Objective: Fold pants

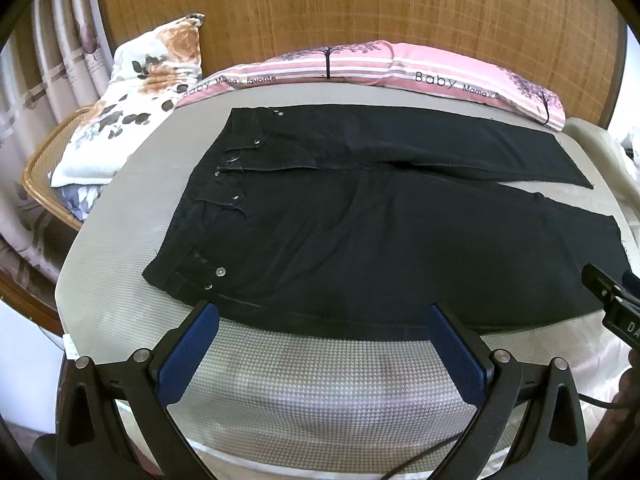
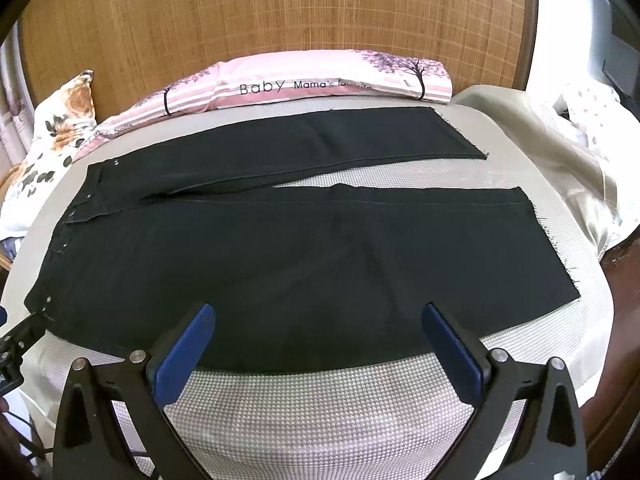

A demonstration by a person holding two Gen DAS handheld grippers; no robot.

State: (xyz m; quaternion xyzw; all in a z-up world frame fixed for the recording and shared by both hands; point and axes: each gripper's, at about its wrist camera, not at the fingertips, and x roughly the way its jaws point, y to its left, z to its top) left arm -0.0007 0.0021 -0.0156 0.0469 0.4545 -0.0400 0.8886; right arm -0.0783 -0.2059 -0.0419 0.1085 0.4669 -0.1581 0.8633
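Black pants (image 1: 360,216) lie flat on the bed, waistband to the left, both legs spread to the right. They also show in the right wrist view (image 2: 280,248), with the leg hems at the right. My left gripper (image 1: 322,316) is open and empty, just above the near edge of the pants close to the waistband. My right gripper (image 2: 318,314) is open and empty, over the near edge of the near leg. The right gripper's body shows at the right edge of the left wrist view (image 1: 616,300).
The bed has a grey checked cover (image 1: 320,392). Pink striped pillows (image 1: 400,64) lie along the wooden headboard (image 1: 360,8). A floral pillow (image 1: 132,92) sits at the back left over a rattan chair (image 1: 40,168). A beige blanket (image 2: 540,140) lies at the right.
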